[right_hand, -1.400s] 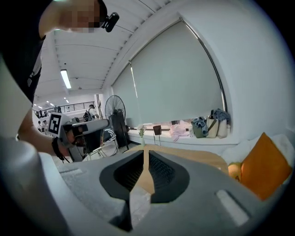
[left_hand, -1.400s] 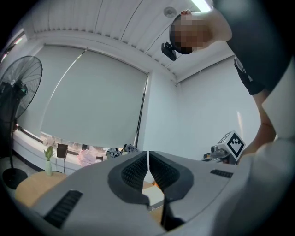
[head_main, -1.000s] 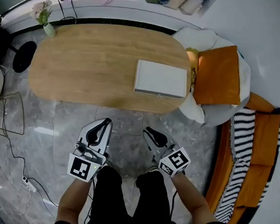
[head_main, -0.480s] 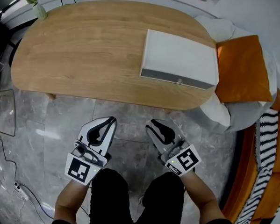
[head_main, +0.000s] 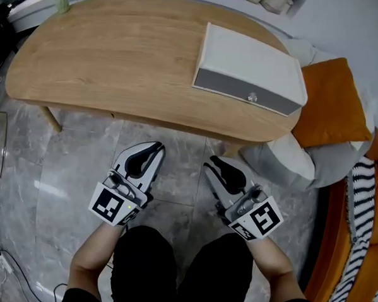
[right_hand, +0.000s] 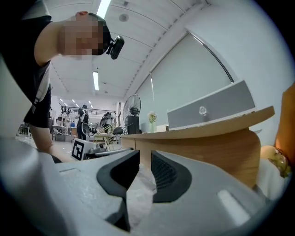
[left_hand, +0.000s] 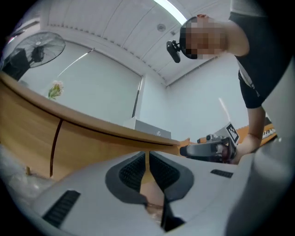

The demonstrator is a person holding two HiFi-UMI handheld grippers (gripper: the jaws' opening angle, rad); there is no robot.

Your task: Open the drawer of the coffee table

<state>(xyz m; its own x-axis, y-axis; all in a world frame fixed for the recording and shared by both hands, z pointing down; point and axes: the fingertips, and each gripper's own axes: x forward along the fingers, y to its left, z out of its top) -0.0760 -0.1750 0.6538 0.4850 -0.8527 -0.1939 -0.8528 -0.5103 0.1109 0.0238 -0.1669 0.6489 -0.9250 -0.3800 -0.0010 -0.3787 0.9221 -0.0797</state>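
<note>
Table (head_main: 105, 54): long oval of pale wood, with most of its top bare. The person crouches or sits low at its near edge (the body is partly hidden, so I am not sure which), probably to bring the tools level with the drawer front.

Left gripper (head_main: 151, 149): held low over the stone floor (head_main: 68, 160), just short of the table edge and pointing toward it. Jaws clenched, pads all but meeting, nothing between them. It looks parked, or ready to steady the box.

Right gripper (head_main: 213, 162): beside the left and apart from it, also low and aimed at the table. A slim gap shows between the pads, with floor visible through it. Nothing is gripped. It is nearer the drawer, so probably the working tool.

Drawer (head_main: 243, 87): a white box with a grey front, sitting on the tabletop toward the table's right end. It is closed. The front faces the person, so the pull would come toward the body. Both grippers are well apart from it.

Knob (head_main: 252, 97): small and shiny, centred on the grey front. The right jaws would need to spread further to take it.

Cushion (head_main: 334, 101): orange, on a pale seat just right of the table and clear of the drawer's path.

Risk: the box only rests on the top, so a pull may drag the whole box.
</note>
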